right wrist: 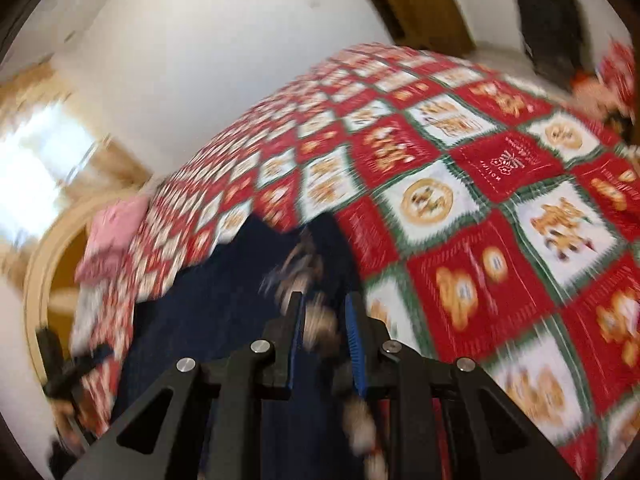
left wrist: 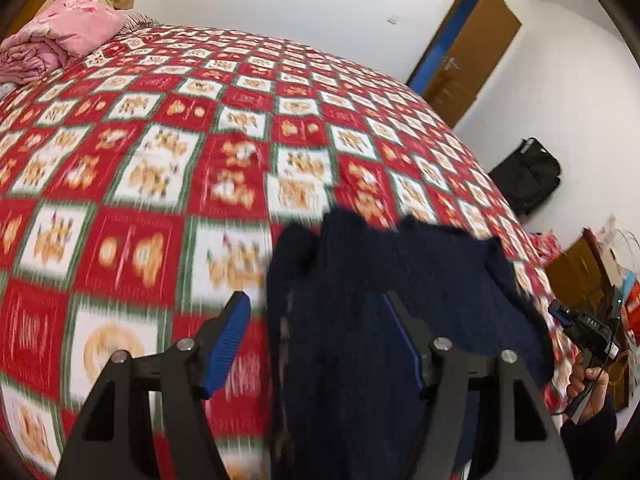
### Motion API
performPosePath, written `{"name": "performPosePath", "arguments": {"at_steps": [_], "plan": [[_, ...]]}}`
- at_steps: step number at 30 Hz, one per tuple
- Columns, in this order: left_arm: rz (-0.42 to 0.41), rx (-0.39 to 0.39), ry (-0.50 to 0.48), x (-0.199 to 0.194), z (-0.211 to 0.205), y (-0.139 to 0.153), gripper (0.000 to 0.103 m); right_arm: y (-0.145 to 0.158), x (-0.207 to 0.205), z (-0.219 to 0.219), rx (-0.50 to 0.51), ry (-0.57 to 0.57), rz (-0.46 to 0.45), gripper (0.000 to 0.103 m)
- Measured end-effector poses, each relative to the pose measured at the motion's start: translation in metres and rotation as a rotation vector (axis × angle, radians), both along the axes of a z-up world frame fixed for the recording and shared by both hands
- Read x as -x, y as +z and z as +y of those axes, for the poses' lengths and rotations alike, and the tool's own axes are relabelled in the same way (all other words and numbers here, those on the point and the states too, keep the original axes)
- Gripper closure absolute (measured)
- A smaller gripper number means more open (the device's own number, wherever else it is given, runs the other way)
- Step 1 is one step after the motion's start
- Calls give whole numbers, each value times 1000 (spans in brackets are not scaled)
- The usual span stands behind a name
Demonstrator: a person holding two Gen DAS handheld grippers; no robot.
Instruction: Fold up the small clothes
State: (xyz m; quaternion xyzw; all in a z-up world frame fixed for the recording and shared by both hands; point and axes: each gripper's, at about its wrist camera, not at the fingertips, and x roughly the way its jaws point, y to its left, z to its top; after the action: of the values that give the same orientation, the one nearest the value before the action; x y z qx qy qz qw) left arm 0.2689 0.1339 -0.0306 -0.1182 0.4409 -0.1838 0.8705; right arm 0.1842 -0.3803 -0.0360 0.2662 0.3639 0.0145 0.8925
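A dark navy knitted garment [left wrist: 392, 280] hangs above the red patchwork bedspread [left wrist: 168, 168]. In the left wrist view my left gripper [left wrist: 316, 316] stands wide open, and the cloth drapes over its right finger [left wrist: 404, 344]. In the right wrist view my right gripper [right wrist: 324, 320] is shut on the navy garment [right wrist: 224, 304], pinching a patterned part of it [right wrist: 320, 320]. The right gripper also shows at the far right of the left wrist view [left wrist: 580, 328], held in a hand. Both views are motion-blurred.
A pink folded blanket [left wrist: 60, 40] lies at the bed's far left corner. A brown door [left wrist: 468, 52] and a black bag [left wrist: 528, 176] stand by the white wall. Wooden furniture [left wrist: 580, 268] and clutter sit right of the bed.
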Motion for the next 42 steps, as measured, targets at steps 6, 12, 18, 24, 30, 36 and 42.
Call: {"name": "performPosePath", "arguments": {"at_steps": [6, 12, 18, 24, 30, 36, 42], "plan": [[14, 64, -37, 54, -11, -27, 33, -9, 37, 51, 314, 72, 14, 81], [-22, 60, -70, 82, -28, -29, 33, -20, 55, 44, 297, 18, 37, 81], [-50, 109, -72, 90, -15, -19, 33, -26, 80, 23, 171, -30, 15, 64], [-18, 86, -82, 100, -23, -37, 33, -41, 84, 37, 135, 15, 23, 54], [-30, 151, -86, 101, -24, -40, 77, -37, 75, 61, 295, 107, 31, 95], [-8, 207, -128, 98, -18, -30, 90, -16, 82, 52, 96, 180, -16, 95], [-26, 300, -51, 105, 32, -19, 90, -34, 97, 14, -8, 118, 100, 95]]}}
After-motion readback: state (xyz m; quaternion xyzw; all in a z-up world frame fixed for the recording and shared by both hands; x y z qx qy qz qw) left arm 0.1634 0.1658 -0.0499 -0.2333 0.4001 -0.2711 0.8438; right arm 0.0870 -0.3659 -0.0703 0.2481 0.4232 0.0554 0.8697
